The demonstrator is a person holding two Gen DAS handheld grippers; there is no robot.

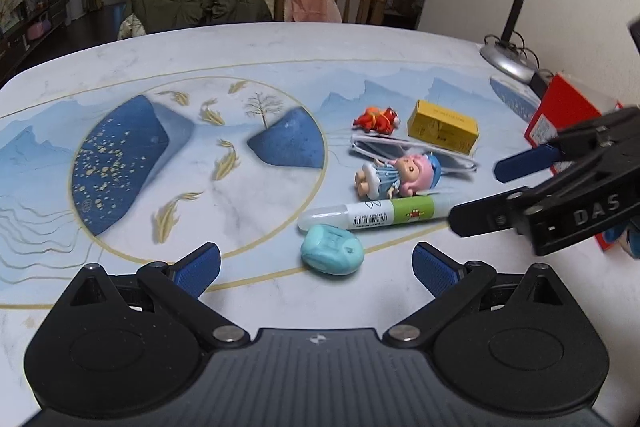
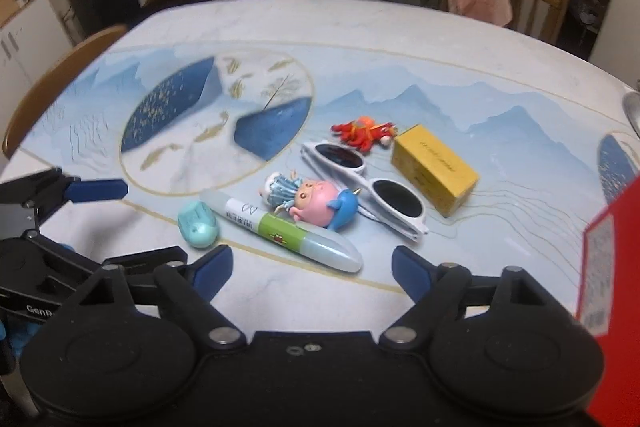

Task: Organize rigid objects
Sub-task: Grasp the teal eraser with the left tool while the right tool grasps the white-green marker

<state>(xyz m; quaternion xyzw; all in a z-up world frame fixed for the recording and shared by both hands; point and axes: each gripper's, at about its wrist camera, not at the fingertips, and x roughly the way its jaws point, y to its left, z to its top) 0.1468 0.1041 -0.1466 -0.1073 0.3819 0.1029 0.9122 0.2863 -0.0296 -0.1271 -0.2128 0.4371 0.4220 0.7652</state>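
Both sets of jaws are held released, with nothing between them: the left gripper (image 1: 316, 267) just short of the teal eraser (image 1: 332, 254), the right gripper (image 2: 312, 269) just short of the glue pen (image 2: 280, 231). On the table (image 1: 280, 47), the pink doll (image 2: 308, 201) is laid just behind the glue pen, the white sunglasses (image 2: 368, 183) beyond it, the red toy (image 2: 364, 133) and yellow box (image 2: 434, 171) farther back.
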